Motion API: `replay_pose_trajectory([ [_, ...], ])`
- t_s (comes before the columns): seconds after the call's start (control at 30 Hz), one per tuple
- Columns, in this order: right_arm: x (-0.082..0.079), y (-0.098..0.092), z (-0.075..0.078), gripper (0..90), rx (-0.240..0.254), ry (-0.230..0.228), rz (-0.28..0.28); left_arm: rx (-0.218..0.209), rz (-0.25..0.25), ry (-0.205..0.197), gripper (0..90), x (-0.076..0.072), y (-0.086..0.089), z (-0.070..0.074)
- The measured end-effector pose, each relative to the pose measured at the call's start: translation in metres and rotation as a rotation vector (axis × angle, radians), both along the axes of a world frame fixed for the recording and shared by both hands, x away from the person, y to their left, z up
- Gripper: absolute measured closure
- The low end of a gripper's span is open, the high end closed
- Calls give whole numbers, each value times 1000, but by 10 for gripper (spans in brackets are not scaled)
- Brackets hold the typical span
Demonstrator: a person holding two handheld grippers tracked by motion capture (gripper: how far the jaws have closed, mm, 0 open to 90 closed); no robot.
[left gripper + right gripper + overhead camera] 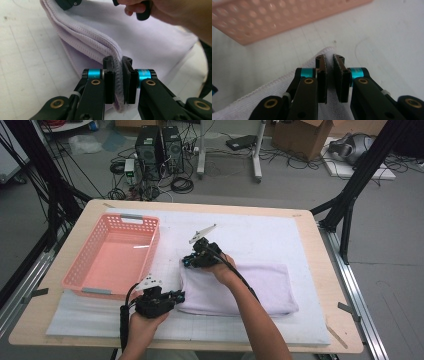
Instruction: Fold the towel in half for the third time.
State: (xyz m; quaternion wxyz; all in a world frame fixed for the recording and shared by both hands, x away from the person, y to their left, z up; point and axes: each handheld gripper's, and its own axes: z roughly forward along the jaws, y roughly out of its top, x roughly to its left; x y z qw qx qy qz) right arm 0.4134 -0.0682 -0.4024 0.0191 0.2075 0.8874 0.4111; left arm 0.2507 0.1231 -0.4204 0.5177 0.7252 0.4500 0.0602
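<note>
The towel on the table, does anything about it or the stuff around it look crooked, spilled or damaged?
Nothing stands out. The folded towel lies flat on the white mat, its left corners pinched by the left claw and the right claw. The pink basket sits upright, slightly angled to the mat's edge.

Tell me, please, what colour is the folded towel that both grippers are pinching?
Pale lilac, nearly white; the towel shows best in the left gripper view.
</note>
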Motion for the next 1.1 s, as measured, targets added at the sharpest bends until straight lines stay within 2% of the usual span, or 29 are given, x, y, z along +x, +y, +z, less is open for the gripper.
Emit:
replay_pose_trajectory([
  [0.17, -8, 1, 22, 827, 85, -22, 28, -59, 3, -40, 823, -1, 4, 19],
  [0.23, -10, -2, 28, 827, 100, -41, 32, -66, -4, -55, 823, 0, 1, 25],
  [0.43, -6, -26, 37, 828, 146, -40, -14, -74, -47, -67, 823, 6, -18, 31],
  [0.73, -12, -68, 47, 829, 164, -63, -64, -66, -112, -64, 821, 19, -60, 34],
  [0.97, -18, -115, 46, 829, 172, -68, -134, -54, -167, -47, 819, 25, -102, 31],
  [1.1, -19, -141, 41, 828, 146, -72, -181, -41, -184, -39, 816, 29, -124, 27],
])
